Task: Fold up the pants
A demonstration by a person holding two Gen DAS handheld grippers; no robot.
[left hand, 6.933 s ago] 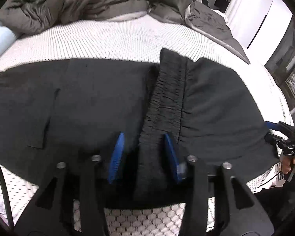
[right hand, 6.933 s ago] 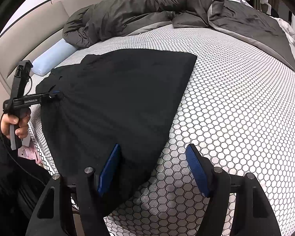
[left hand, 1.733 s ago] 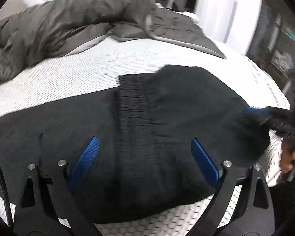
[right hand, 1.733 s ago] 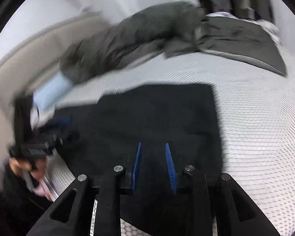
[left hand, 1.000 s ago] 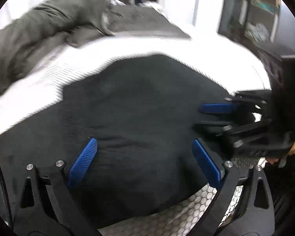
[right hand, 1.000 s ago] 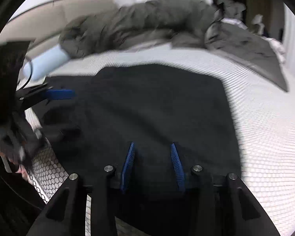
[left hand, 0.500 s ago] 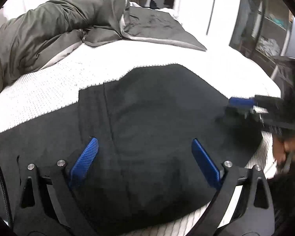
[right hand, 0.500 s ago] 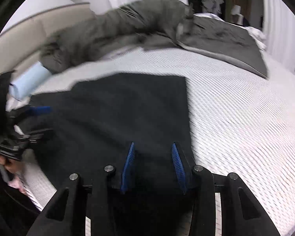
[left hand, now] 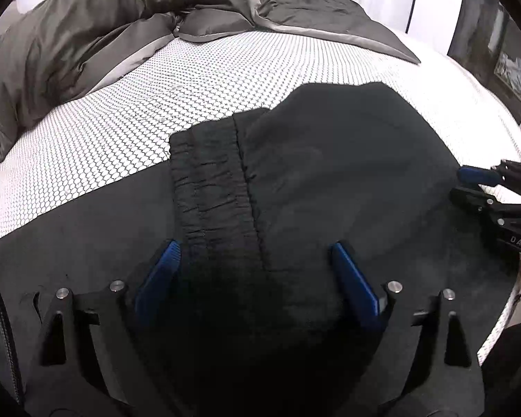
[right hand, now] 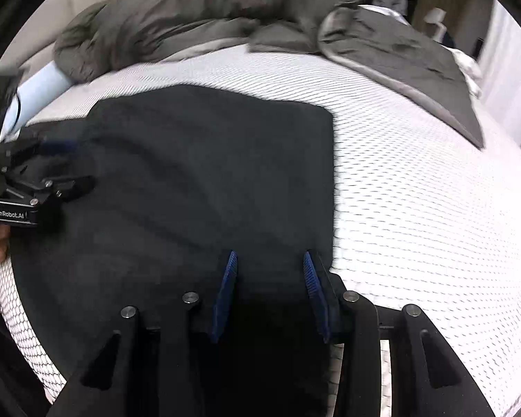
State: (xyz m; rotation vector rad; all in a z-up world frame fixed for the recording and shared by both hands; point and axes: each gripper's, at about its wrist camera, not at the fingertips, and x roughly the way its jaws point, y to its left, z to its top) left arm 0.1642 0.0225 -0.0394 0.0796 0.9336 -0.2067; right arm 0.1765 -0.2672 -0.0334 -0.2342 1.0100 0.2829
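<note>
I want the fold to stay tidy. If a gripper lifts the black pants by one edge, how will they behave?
The black pants will probably sag and drape, since they lie limp and creased on the bed. The gathered waistband looks thicker, so it may hang heavier. The folded layers could slide apart when lifted.

My left gripper (left hand: 257,278) is matte black, its two angled fingers faced with ribbed blue pads (left hand: 158,274) and pinned with round silver screws, and a thin black cable runs along the frame edge left of it. My right gripper (right hand: 271,288) is built the same, and white "GenRobot.AI" lettering marks the left one's body.
</note>
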